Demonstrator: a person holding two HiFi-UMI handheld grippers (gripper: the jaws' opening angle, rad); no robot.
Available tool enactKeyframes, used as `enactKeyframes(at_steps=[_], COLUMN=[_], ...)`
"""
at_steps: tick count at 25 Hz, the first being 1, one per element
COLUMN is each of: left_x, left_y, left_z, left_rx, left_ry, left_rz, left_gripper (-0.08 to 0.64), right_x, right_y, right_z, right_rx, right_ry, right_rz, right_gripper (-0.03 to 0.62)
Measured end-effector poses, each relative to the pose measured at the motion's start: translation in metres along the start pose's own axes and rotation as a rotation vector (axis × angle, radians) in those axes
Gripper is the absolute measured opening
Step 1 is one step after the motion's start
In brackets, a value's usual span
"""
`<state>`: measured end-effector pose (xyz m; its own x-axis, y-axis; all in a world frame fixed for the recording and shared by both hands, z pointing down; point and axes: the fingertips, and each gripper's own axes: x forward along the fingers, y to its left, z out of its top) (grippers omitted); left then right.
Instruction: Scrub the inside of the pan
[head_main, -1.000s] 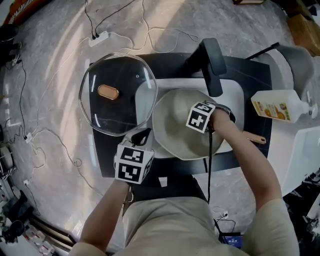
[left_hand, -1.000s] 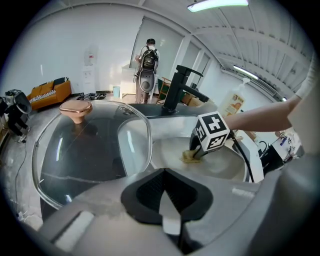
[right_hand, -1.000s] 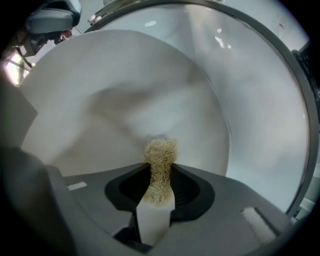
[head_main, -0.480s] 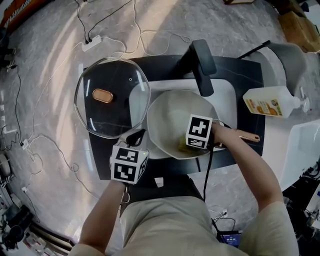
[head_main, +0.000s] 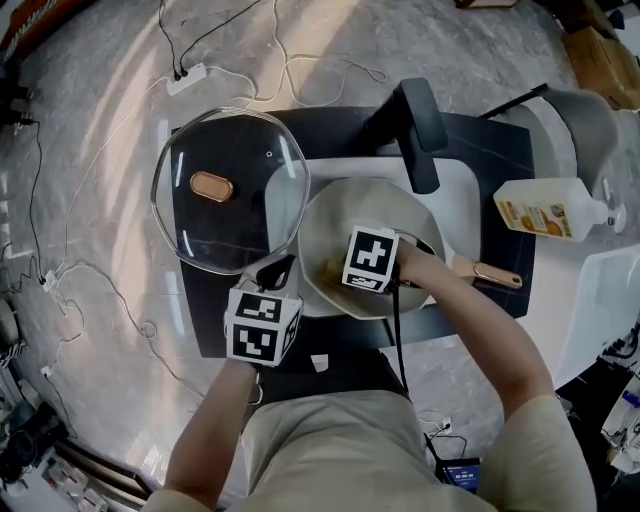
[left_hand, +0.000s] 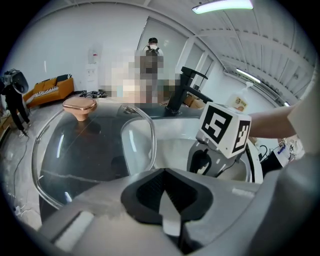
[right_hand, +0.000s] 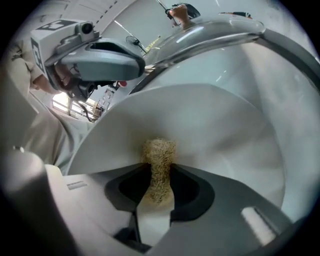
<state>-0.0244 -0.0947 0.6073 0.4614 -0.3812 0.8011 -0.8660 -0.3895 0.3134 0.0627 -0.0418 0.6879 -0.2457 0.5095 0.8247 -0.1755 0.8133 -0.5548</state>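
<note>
The pale pan (head_main: 375, 205) sits in the sink, its copper-tipped handle (head_main: 496, 275) pointing right. My right gripper (head_main: 335, 270) is inside the pan at its near left side, shut on a yellowish scrub pad (head_main: 328, 271). In the right gripper view the fibrous scrub pad (right_hand: 159, 155) sticks out from the shut jaws of the right gripper (right_hand: 159, 177) and presses on the pan's white inner wall (right_hand: 220, 125). My left gripper (head_main: 279, 271) hovers just left of the pan's rim, shut and empty; in its own view the left gripper (left_hand: 167, 200) holds nothing.
A glass lid (head_main: 228, 195) with a copper knob (head_main: 213, 186) lies left of the pan, overlapping the white sink (head_main: 455, 190). A black faucet (head_main: 418, 125) arches over the far side. A soap bottle (head_main: 548, 213) lies at the right. Cables trail on the floor (head_main: 100, 150).
My right gripper has dragged the scrub pad from the pan's right side across to its near left side. The left gripper has barely moved.
</note>
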Motion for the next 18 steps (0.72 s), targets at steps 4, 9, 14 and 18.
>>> enactKeyframes(at_steps=[4, 9, 14, 18], left_x=[0.002, 0.003, 0.002, 0.003], left_y=[0.001, 0.002, 0.002, 0.002], left_z=[-0.002, -0.004, -0.006, -0.009], left_rx=[0.004, 0.007, 0.012, 0.019], left_ry=[0.007, 0.014, 0.02, 0.024], left_rz=[-0.002, -0.003, -0.004, -0.008], left_gripper=[0.002, 0.002, 0.002, 0.002], right_x=[0.0, -0.003, -0.014, -0.02], right_y=[-0.037, -0.086, -0.122, -0.115], right_z=[0.015, 0.002, -0.057, -0.092], right_rx=[0.022, 0.024, 0.112, 0.159], right_ry=[-0.077, -0.038, 0.163, 0.234], right_rz=[-0.165, -0.354, -0.481, -0.472], right_gripper=[0.127, 0.127, 0.127, 0.127])
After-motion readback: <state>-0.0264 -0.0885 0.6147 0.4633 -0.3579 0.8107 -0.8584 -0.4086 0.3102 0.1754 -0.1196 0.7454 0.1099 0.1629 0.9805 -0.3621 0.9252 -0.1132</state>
